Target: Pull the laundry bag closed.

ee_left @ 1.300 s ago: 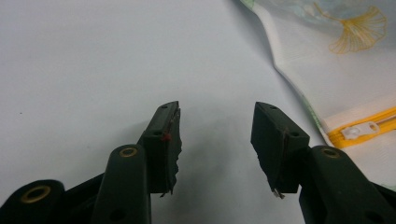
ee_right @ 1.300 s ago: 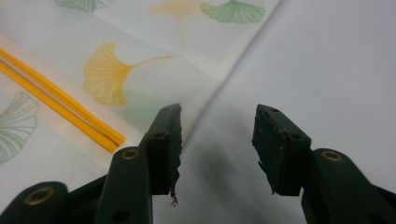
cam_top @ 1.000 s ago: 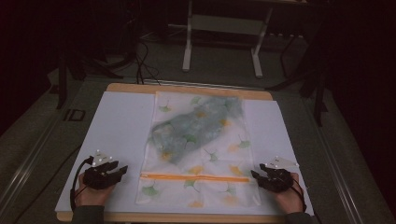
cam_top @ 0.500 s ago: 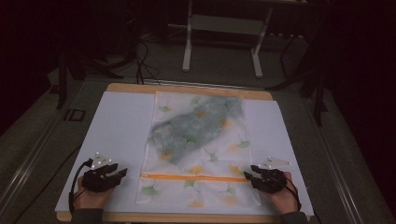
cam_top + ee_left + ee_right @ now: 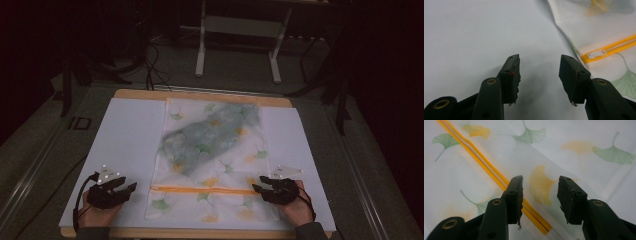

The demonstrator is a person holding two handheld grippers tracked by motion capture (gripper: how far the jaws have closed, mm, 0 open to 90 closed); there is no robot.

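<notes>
While the mesh bag (image 5: 212,160) lies flat mid-table, the left gripper (image 5: 125,187), its jaws just opening wider, rests empty beside it, and the right gripper (image 5: 260,186) gapes over the orange zipper (image 5: 491,173).

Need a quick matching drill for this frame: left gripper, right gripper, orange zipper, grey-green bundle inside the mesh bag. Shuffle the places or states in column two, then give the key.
Column one:
1. left gripper
2. right gripper
3. orange zipper
4. grey-green bundle

Column two:
A. runs across the bag's near part
B. open, above the zipper's end on the leaf-print mesh
C. inside the bag, beyond the zipper
D. open, over the white sheet beside the bag

Pairs: 1-D, 2-B, 3-A, 4-C
</notes>
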